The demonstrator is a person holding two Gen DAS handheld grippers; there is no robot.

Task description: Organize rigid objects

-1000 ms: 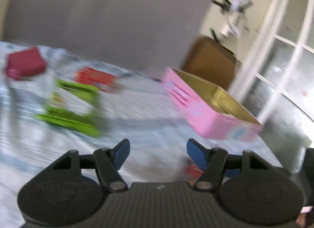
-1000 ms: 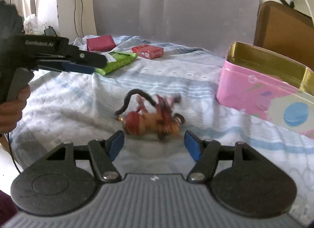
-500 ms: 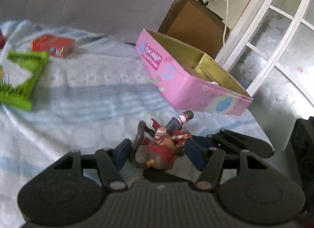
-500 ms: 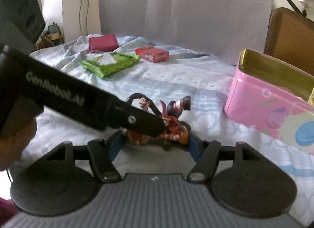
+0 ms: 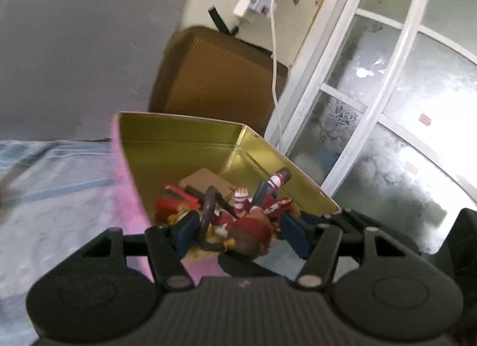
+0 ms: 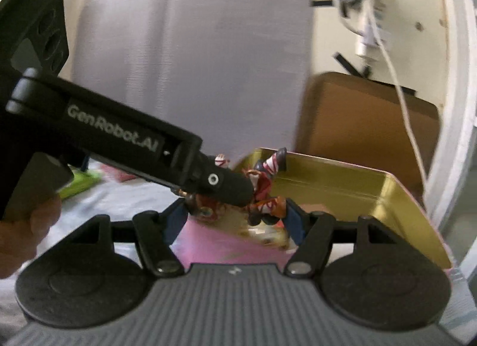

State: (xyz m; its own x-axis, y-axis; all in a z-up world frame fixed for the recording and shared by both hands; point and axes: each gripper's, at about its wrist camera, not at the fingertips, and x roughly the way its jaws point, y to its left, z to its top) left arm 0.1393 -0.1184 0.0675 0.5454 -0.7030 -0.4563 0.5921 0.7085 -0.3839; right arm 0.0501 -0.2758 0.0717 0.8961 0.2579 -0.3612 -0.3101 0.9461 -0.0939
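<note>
The left gripper and the right gripper both grip the same toy figure, each set of jaws pinching it from opposite sides with the blue pads against the figure's body. The figure is a small doll in red clothing with striped legs and a dark curved tail or strap; it lies tilted, legs pointing up and away from the left wrist camera. It hangs above the near edge of an open pink tin with a gold interior, partly over the opening. The tin stands on a bed covered with a blue-and-white sheet, close to the bed's edge next to a white-framed window. Inside the tin, a brown card or box lies at the bottom and a red item lies just beside it; its nature cannot be told. In the right wrist view, the left gripper's black body crosses from the upper left, and a hand holds its grip at the left edge. A green packet lies on the bed well behind the tin. A brown chair back stands behind the tin.
</note>
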